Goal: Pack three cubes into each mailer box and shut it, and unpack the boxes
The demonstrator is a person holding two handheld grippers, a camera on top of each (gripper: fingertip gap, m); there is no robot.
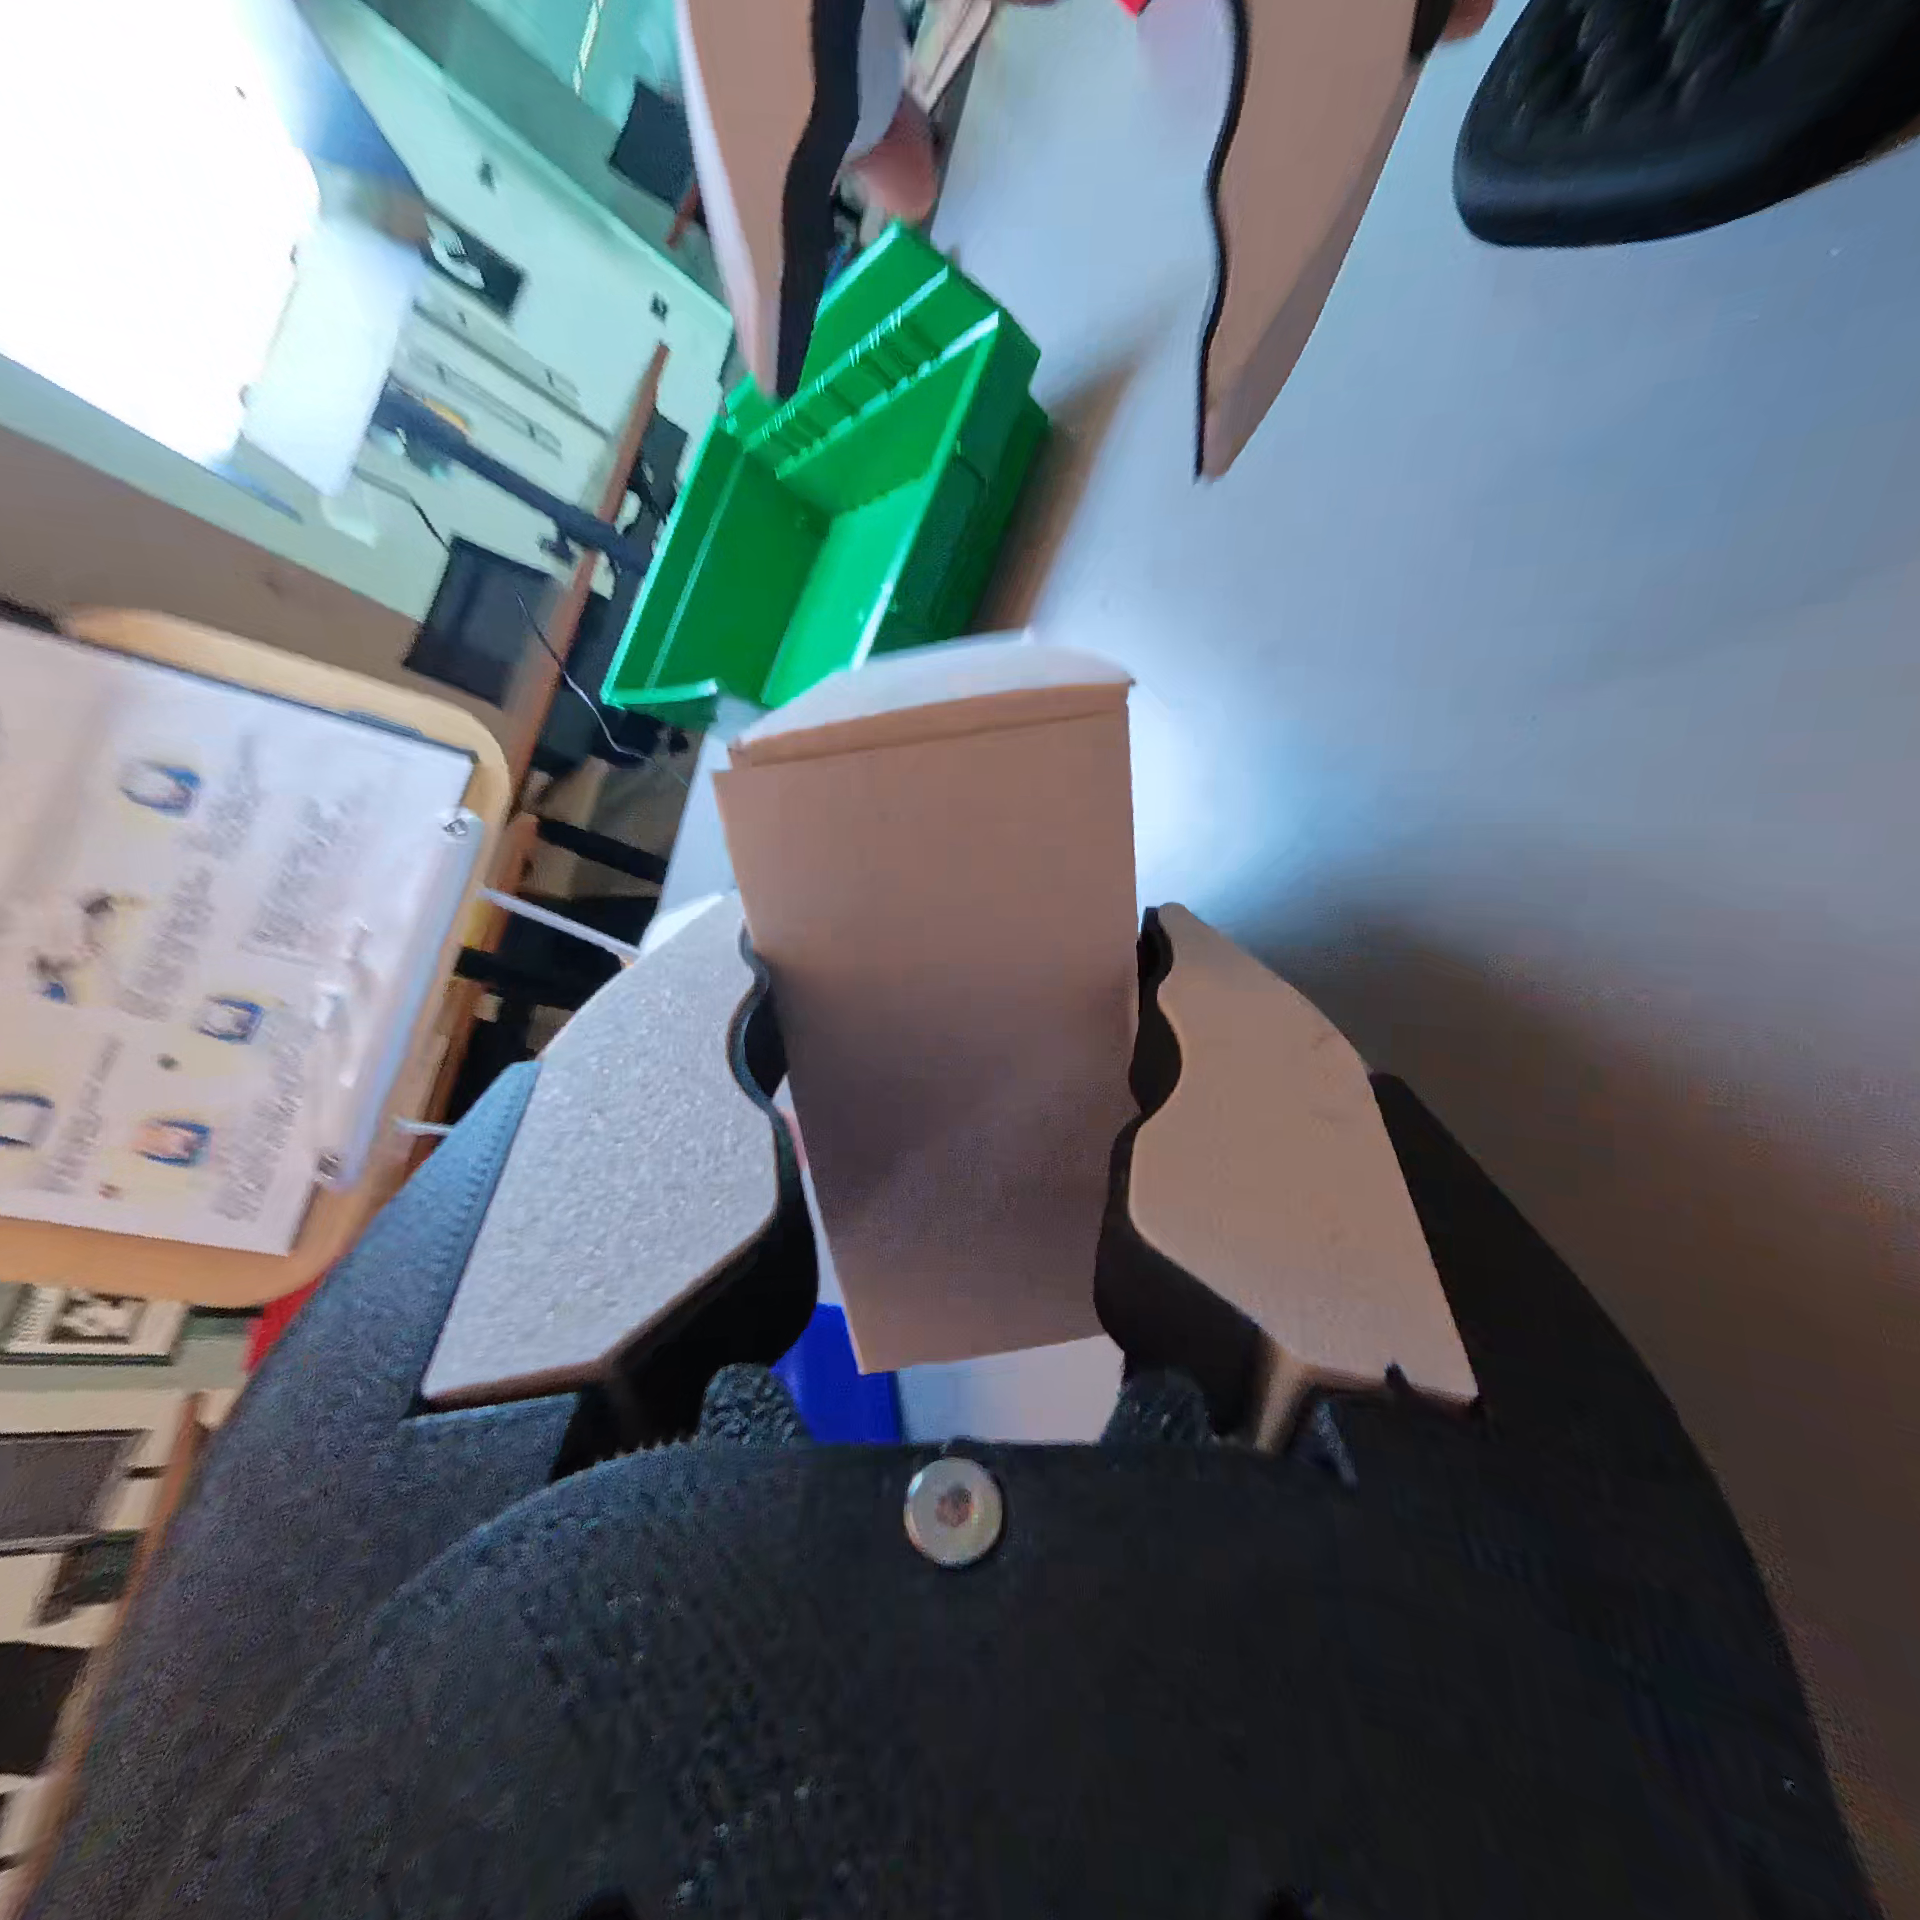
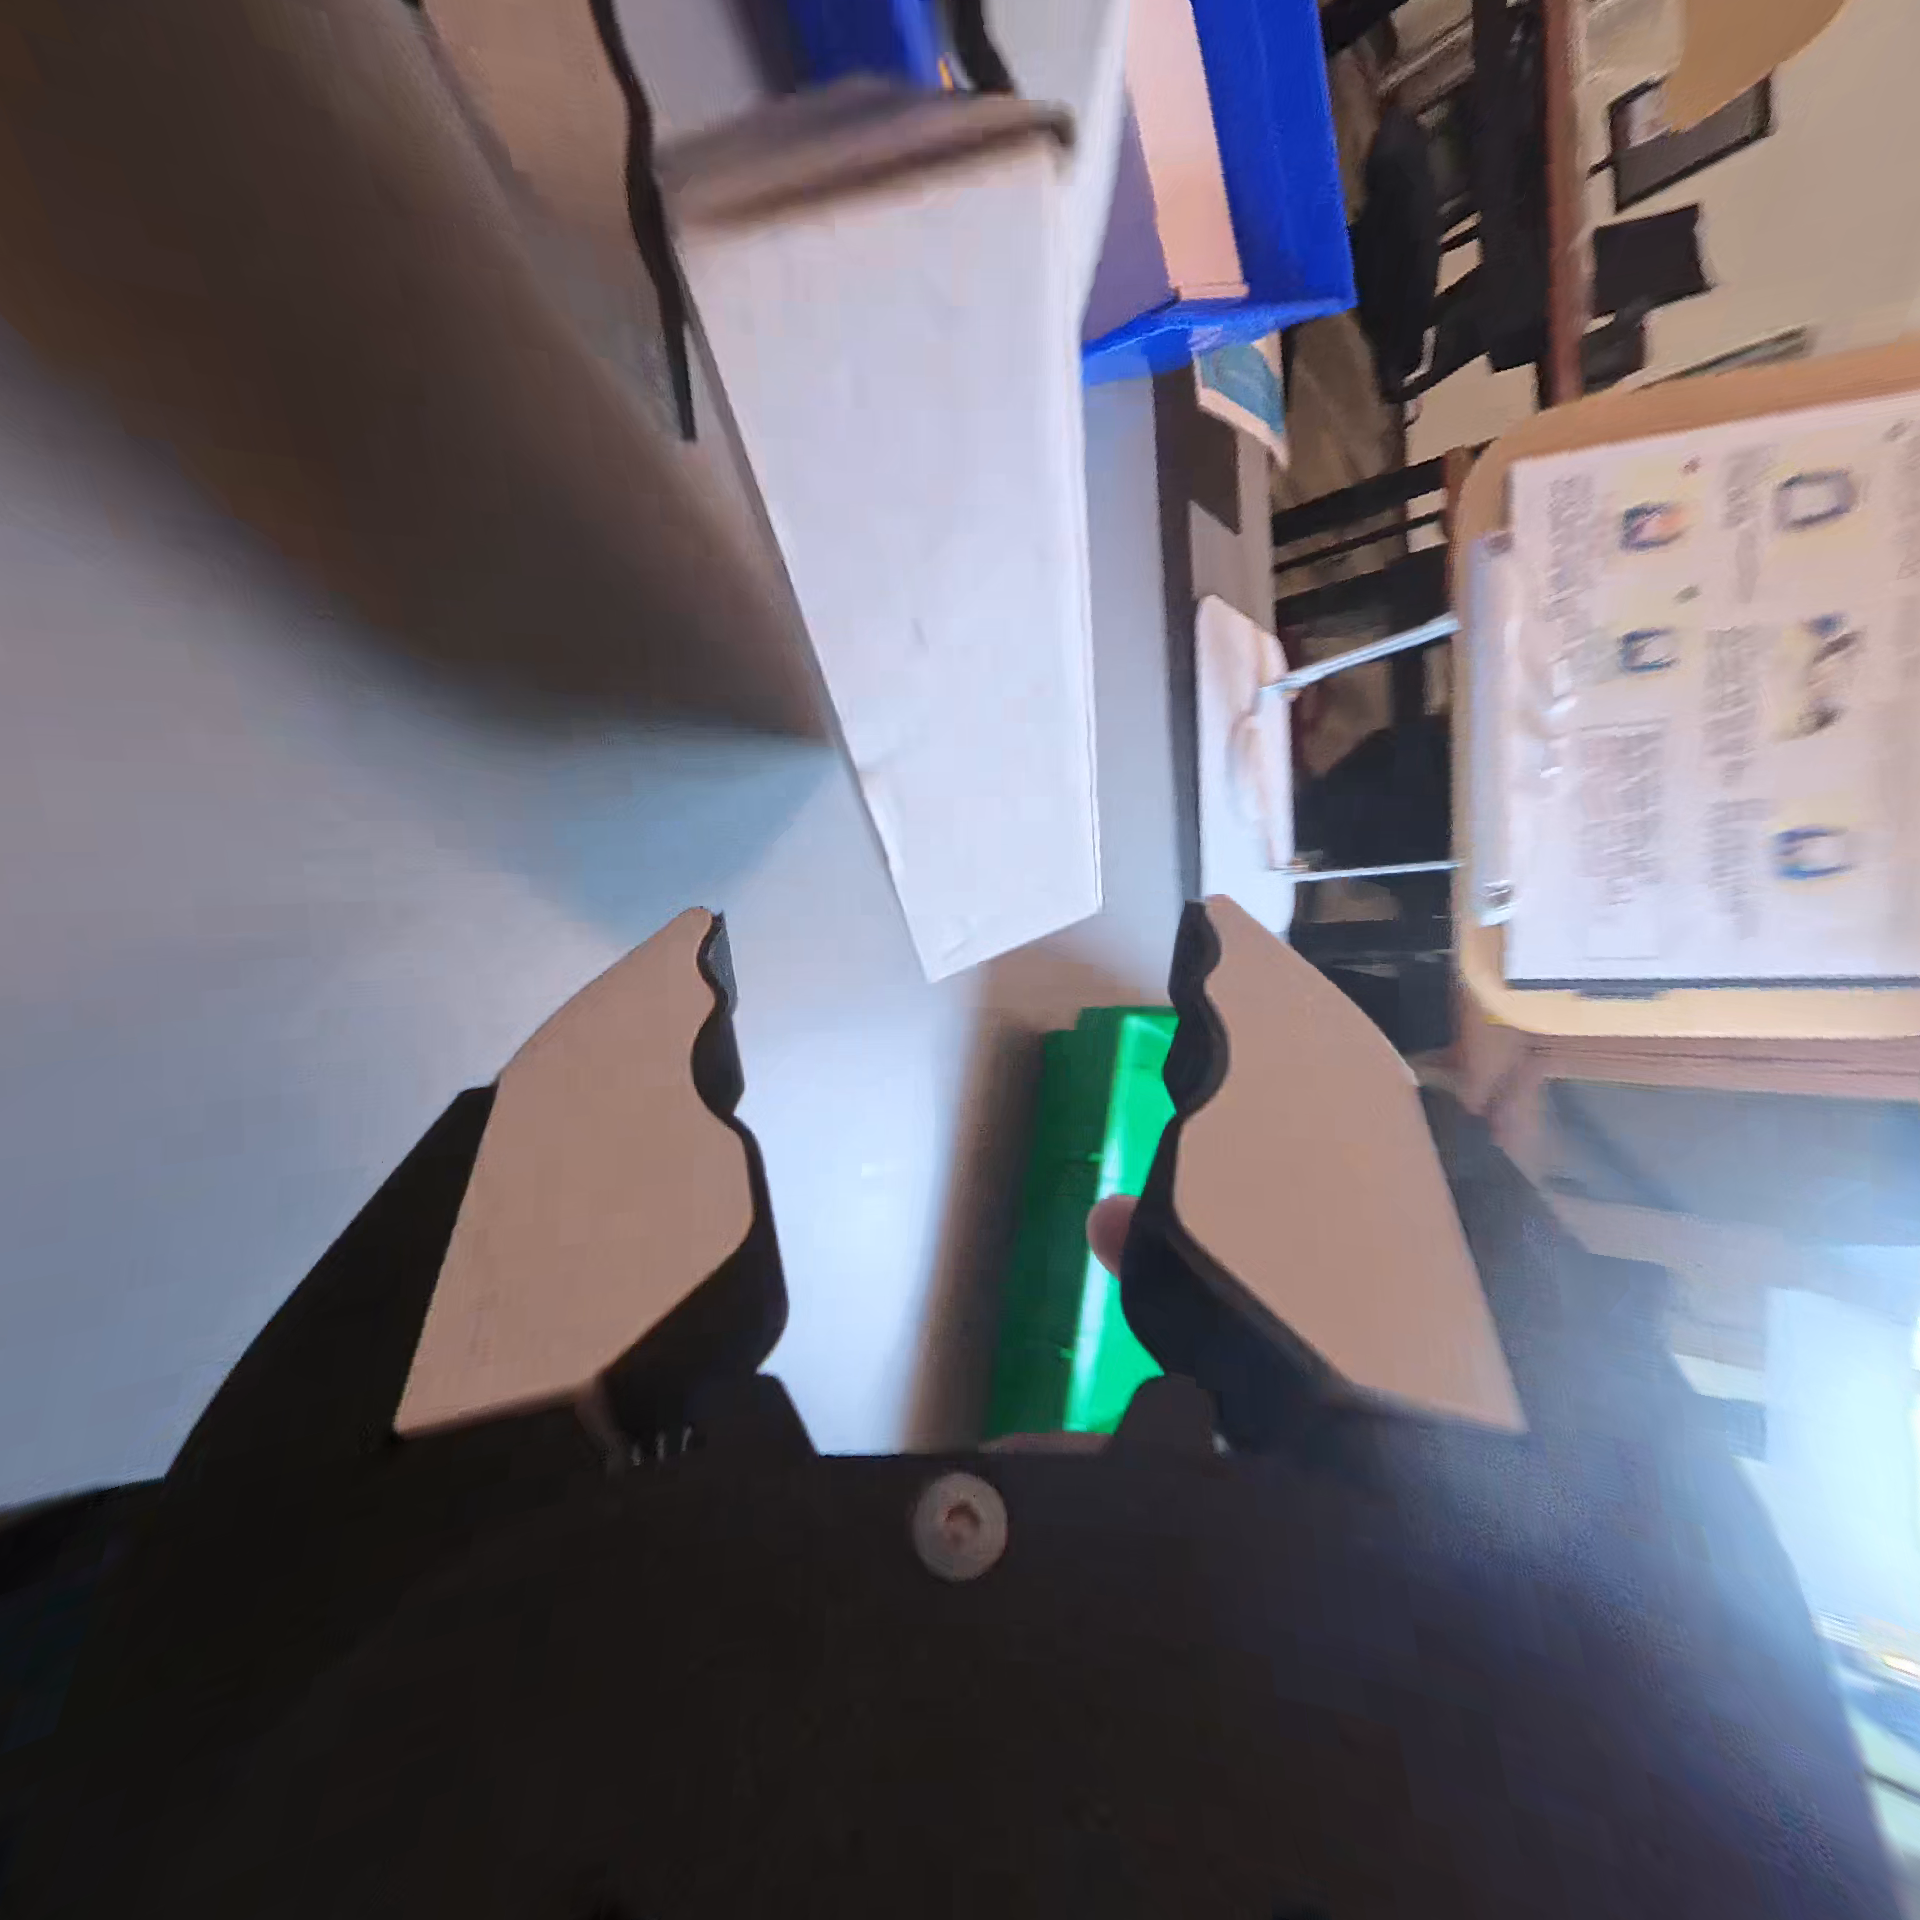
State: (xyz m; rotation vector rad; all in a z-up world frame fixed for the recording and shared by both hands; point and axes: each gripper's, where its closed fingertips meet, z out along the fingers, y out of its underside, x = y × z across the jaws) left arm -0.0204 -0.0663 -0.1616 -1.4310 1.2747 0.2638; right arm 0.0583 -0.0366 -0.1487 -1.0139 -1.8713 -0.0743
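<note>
Box [image 1: 935, 1039], one, is clamped between my left gripper [image 1: 951, 935] fingers, rolled sideways; my right gripper [image 2: 951, 935] gapes empty, facing it. One green bin [image 1: 821, 520], one blue bin [image 2: 1268, 177].

Both views are being taken rolled sideways, close above the white tabletop [image 1: 1455, 623]. The green bin [image 1: 821, 520] is being faced from near by the left wrist view. It [image 2: 1081, 1216] is being shared, closer, by the right wrist view.
</note>
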